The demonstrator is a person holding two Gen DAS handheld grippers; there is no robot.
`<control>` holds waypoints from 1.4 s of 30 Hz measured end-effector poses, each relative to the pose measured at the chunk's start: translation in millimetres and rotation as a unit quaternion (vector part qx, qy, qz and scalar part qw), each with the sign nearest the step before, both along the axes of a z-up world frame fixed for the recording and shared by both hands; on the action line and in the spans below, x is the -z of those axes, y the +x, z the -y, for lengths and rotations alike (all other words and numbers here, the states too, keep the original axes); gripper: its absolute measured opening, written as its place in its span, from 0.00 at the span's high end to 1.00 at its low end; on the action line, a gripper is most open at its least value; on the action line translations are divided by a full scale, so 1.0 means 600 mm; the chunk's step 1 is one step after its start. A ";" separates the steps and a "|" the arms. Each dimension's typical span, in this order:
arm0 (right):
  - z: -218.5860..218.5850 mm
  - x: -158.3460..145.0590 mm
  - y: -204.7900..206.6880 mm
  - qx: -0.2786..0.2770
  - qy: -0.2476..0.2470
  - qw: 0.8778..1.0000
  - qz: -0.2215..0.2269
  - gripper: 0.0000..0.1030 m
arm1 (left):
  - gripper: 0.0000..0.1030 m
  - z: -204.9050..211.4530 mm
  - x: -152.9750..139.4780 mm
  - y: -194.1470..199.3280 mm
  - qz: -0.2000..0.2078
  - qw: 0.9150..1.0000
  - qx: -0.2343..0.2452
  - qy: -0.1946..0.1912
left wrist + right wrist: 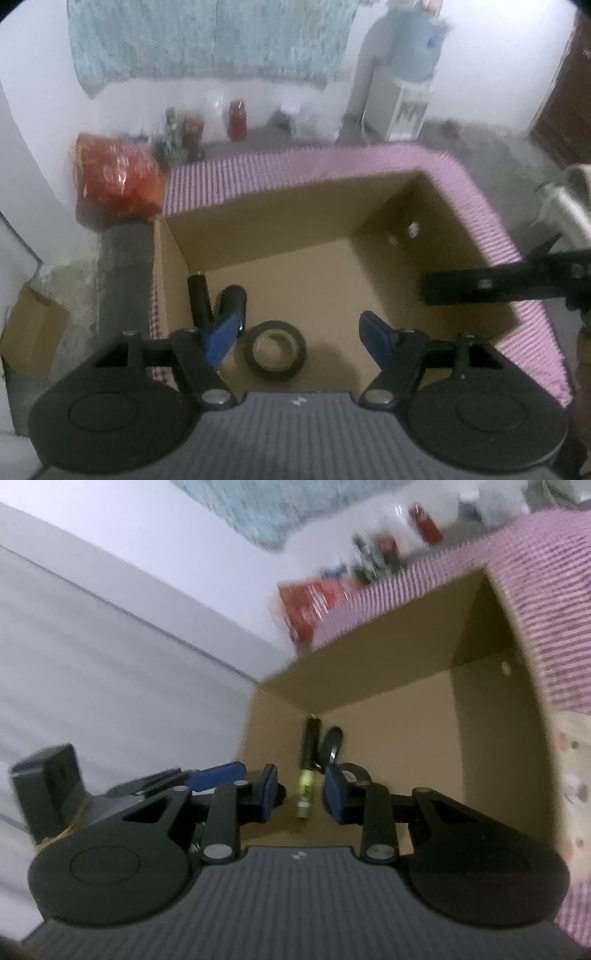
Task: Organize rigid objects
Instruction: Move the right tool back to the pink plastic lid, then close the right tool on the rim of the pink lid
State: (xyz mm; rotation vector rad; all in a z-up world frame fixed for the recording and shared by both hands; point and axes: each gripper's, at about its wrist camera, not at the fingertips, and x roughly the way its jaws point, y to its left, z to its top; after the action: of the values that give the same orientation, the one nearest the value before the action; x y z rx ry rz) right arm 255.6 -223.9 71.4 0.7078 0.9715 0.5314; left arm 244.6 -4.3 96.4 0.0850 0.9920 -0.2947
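An open cardboard box (258, 218) stands on a pink striped cloth (332, 162). On its floor lie a black tape roll (277, 349) and two black cylinders (199, 299) near the left wall. My left gripper (300, 338) hangs open above the roll with nothing between its blue pads (223, 338). My right gripper (301, 794) points into the box (369, 664), its jaws a little apart. A small green cylinder (304, 794) shows between them, blurred, with a gap on each side; the pads do not touch it. The right gripper's black body (480, 286) reaches over the box's right wall.
Beyond the cloth are a red snack bag (118, 177), several jars and bottles (192, 133) and a water dispenser (406, 85) by the wall. A smaller cardboard box (33, 325) sits low at the left. A white object (569, 206) is at the right edge.
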 end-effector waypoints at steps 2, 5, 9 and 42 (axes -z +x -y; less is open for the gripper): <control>0.023 -0.024 -0.055 0.017 0.011 0.999 0.031 0.71 | 0.25 -0.002 -0.025 -0.032 0.019 1.000 0.001 -0.018; 0.048 -0.042 -0.140 0.037 0.018 0.997 0.067 0.69 | 0.20 -0.006 -0.050 -0.095 0.050 0.998 0.013 -0.041; 0.074 -0.025 -0.237 0.053 0.011 0.995 0.088 0.68 | 0.14 -0.008 -0.047 -0.184 0.078 0.995 0.026 -0.065; -0.208 0.243 -0.223 -0.078 -0.139 0.987 -0.006 0.75 | 0.14 0.008 0.244 -0.297 -0.011 0.999 0.031 0.035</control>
State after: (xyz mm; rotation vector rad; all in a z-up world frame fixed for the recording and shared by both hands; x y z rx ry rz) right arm 121.7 -98.9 -74.6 0.3868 1.0929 0.5153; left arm 66.5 -9.3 -50.1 0.1776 1.0238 -0.3183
